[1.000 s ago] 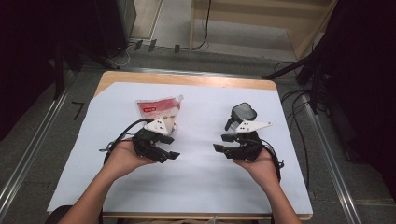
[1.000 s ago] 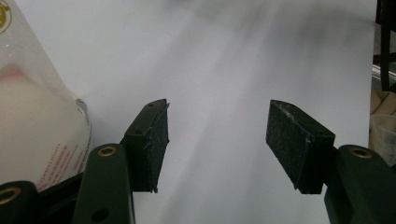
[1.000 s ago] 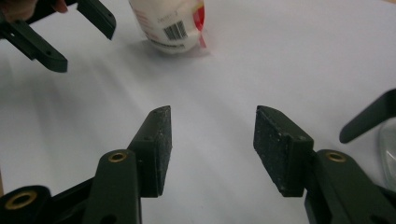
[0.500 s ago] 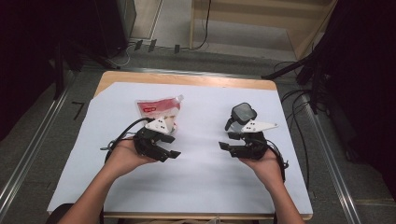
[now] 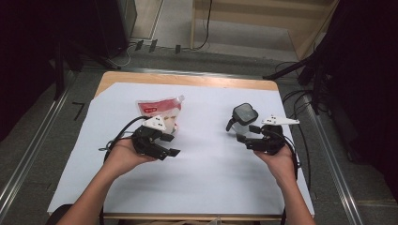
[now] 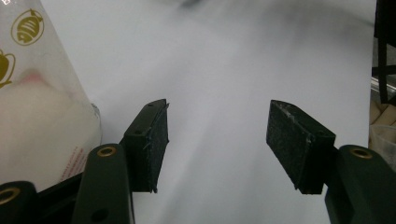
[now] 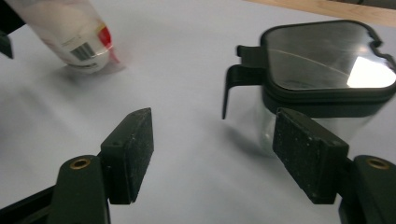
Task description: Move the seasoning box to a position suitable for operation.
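Both grippers hovered with jaws spread: left gripper (image 5: 174, 152) beside the pouch (image 5: 159, 108), right gripper (image 5: 248, 138) nearing the lidded jar (image 5: 244, 119); grasping probably came next

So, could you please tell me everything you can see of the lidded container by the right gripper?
The container stands upright on the white table cover. Its body looks like clear plastic, what is inside I cannot tell, and it is closed by a dark, glossy, rounded-square lid with a black latch hanging down one side. The right gripper, jaws open, sits just in front of it without gripping it.
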Tool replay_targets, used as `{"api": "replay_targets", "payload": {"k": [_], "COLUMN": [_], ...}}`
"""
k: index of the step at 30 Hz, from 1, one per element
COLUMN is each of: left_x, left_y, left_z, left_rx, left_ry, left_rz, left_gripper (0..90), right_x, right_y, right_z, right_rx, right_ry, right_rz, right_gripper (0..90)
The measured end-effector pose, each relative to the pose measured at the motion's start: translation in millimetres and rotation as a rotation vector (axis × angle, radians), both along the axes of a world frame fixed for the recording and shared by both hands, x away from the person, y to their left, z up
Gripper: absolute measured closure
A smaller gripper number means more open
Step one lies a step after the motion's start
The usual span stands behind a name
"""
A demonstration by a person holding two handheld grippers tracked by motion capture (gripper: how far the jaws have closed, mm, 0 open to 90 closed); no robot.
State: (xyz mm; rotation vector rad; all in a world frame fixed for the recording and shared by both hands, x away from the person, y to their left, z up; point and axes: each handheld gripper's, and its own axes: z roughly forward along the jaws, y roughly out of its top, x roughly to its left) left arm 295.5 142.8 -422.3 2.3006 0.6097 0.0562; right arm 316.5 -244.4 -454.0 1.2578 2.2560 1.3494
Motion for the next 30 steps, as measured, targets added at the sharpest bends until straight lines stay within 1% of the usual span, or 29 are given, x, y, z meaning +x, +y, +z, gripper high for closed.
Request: {"api": "replay_targets", "payload": {"k": [2,3,4,6,7,8,9,11,13,14,15,16,17,18,19,20,22,23,24,26,27,28,29,30], "left_x": [-0.8,-0.9,-0.9,-1.4,-1.7,-1.7,-1.7,-1.8,-0.5,-0.1,0.8,0.8,0.7,0.7,0.7,0.4,1.3,1.7,1.7,1.4,1.3,1.1,1.1,0.8], "left_y": [-1.1,-1.5,-2.0,-2.8,-3.0,-3.1,-3.1,-3.0,-2.4,-2.4,-2.0,-1.8,-1.9,-1.1,-1.1,-1.2,-1.6,-1.8,-1.8,-2.2,-2.3,-2.7,-2.7,-3.4], "left_z": [0.2,0.1,0.2,0.3,0.6,0.4,0.5,0.1,-0.8,-1.7,-3.0,-3.1,-3.7,-2.9,-2.9,-3.1,-3.8,-3.7,-3.7,-3.5,-3.4,-2.9,-2.9,-3.3], "left_rx": [-0.002,-0.004,-0.004,-0.003,0.001,-0.004,0.000,-0.005,0.003,0.004,0.001,0.006,0.000,0.012,0.012,0.002,-0.014,-0.026,-0.026,-0.017,-0.025,-0.026,-0.026,-0.034], "left_ry": [-0.005,-0.004,-0.006,-0.003,-0.005,-0.004,-0.008,-0.012,-0.018,-0.012,-0.010,-0.008,-0.007,-0.011,-0.011,-0.011,-0.009,0.004,0.004,0.001,0.006,0.011,0.011,0.009], "left_rz": [0.001,-0.001,-0.006,-0.007,-0.006,-0.010,-0.014,-0.007,-0.002,0.006,0.006,0.008,0.008,0.003,0.003,0.007,0.007,0.003,0.003,-0.001,-0.005,-0.005,-0.005,-0.005], "left_gripper": [40.0,40.0,40.0,40.1,40.0,40.1,40.1,40.2,40.4,40.4,40.4,40.5,40.6,40.7,40.9,40.9,41.1,41.1,41.1,41.1,41.1,41.1,41.1,41.1], "right_x": [3.2,5.6,7.3,13.8,15.8,17.5,20.0,24.2,28.1,30.2,32.2,35.3,37.5,42.6,45.9,45.9,55.2,57.8,57.8,61.5,63.5,66.8,66.8,68.4], "right_y": [-4.7,-6.7,-7.3,-8.0,-7.7,-7.5,-7.7,-8.9,-9.9,-10.3,-9.9,-9.3,-9.1,-9.1,-8.5,-8.5,-5.5,-3.9,-3.9,-0.9,0.8,4.5,4.5,5.6], "right_z": [-1.7,-3.2,-4.2,-8.5,-9.5,-10.1,-11.0,-13.8,-17.7,-20.1,-22.2,-24.9,-26.6,-30.5,-32.0,-32.0,-35.8,-37.0,-37.0,-39.7,-41.6,-44.9,-44.9,-46.6], "right_rx": [-0.002,-0.004,-0.001,-0.012,-0.019,-0.027,-0.031,-0.023,-0.030,-0.036,-0.044,-0.063,-0.070,-0.069,-0.068,-0.068,-0.068,-0.068,-0.068,-0.079,-0.085,-0.109,-0.109,-0.121], "right_ry": [-0.009,-0.014,-0.008,-0.013,-0.011,-0.010,-0.016,-0.012,0.010,0.018,0.022,0.018,0.024,0.025,0.037,0.037,0.037,0.036,0.036,0.024,0.024,0.034,0.034,0.028], "right_rz": [-0.026,-0.050,-0.062,-0.094,-0.102,-0.112,-0.113,-0.118,-0.129,-0.136,-0.137,-0.142,-0.146,-0.150,-0.146,-0.146,-0.137,-0.134,-0.134,-0.131,-0.127,-0.128,-0.128,-0.129], "right_gripper": [24.0,21.0,19.2,13.9,13.5,13.5,13.1,11.5,9.3,7.9,7.2,5.7,4.7,2.6,2.0,2.0,1.5,1.5,1.5,1.5,1.5,1.5,1.5,1.5]}}
